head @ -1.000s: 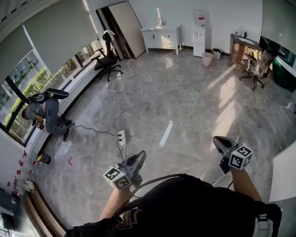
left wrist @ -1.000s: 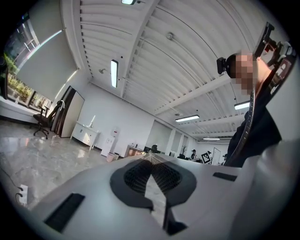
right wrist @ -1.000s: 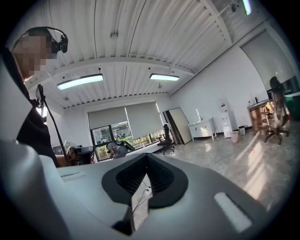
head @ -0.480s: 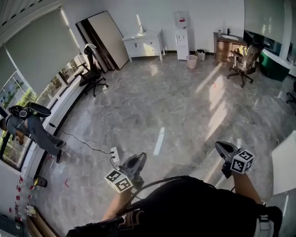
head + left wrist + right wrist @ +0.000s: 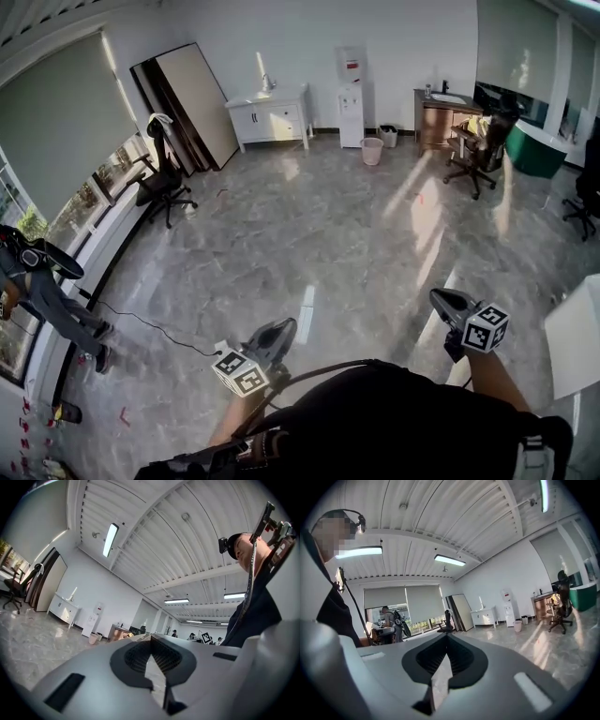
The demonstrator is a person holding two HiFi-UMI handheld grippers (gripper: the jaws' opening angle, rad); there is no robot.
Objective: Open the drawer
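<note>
I hold my left gripper [image 5: 280, 326] and right gripper [image 5: 442, 300] out before my body (both roughly level), each with jaws pressed together on nothing, forearms extended.

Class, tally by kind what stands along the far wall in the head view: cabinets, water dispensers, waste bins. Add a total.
Cabinets: 2 (white cabinet, wooden cabinet)
Water dispenser: 1
Waste bins: 2 (pink bin, smaller bin)
Total: 5
</note>
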